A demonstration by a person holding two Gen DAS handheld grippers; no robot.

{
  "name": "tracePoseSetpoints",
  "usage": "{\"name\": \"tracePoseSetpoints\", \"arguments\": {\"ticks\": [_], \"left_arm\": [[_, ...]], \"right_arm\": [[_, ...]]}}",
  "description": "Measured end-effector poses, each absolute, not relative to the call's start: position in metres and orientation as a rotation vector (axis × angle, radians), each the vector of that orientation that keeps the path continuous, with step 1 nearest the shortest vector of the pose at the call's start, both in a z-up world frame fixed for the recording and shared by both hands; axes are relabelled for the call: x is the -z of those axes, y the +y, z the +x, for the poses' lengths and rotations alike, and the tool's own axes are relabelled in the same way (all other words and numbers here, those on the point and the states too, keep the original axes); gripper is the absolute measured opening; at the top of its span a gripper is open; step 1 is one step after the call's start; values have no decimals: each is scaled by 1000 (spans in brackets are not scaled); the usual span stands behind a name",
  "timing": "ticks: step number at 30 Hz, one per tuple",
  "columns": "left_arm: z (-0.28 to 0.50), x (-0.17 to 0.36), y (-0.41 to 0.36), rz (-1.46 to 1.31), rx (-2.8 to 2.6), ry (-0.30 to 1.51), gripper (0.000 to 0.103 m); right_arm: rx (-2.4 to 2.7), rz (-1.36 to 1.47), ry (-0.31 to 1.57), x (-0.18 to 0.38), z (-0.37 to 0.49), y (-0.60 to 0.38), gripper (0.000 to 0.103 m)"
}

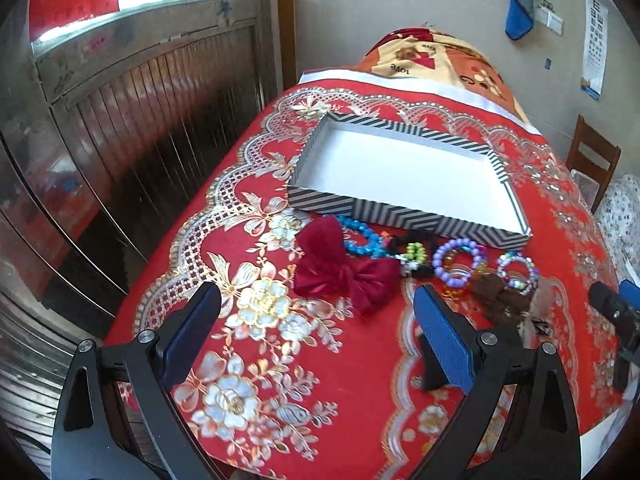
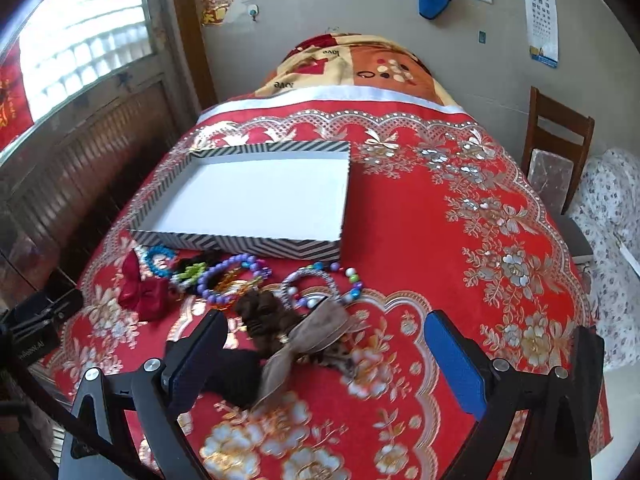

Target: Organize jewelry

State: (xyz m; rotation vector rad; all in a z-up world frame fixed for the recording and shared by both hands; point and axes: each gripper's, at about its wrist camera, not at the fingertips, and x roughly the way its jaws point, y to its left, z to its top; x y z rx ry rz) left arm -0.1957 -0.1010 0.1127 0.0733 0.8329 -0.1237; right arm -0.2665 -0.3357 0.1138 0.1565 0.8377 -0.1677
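A shallow striped box (image 1: 400, 214) with a white, empty floor lies on the red tablecloth; it also shows in the right wrist view (image 2: 240, 246). In front of it lies a row of jewelry: a dark red bow (image 1: 344, 276), a blue bead bracelet (image 1: 360, 236), a purple bead bracelet (image 1: 456, 260), a multicolour bracelet (image 1: 518, 274) and a brown hair piece (image 1: 500, 298). My left gripper (image 1: 316, 300) is open, just short of the red bow. My right gripper (image 2: 326, 328) is open over a tan bow (image 2: 312, 340) and the brown hair piece (image 2: 264, 316).
The table's left edge drops toward a wooden door (image 1: 140, 120). A patterned blanket (image 2: 360, 68) covers something at the table's far end. A wooden chair (image 2: 560, 152) stands at the right. The right gripper's tip (image 1: 616, 312) shows at the left wrist view's right edge.
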Motion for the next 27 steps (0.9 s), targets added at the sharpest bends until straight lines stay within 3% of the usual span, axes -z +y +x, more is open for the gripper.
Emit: {"name": "tracePoseSetpoints", "arguments": {"ticks": [27], "left_arm": [[-249,-125,-106,73,129,808,98]], "right_arm": [[132,122,822,-126,-302,-308,98]]}}
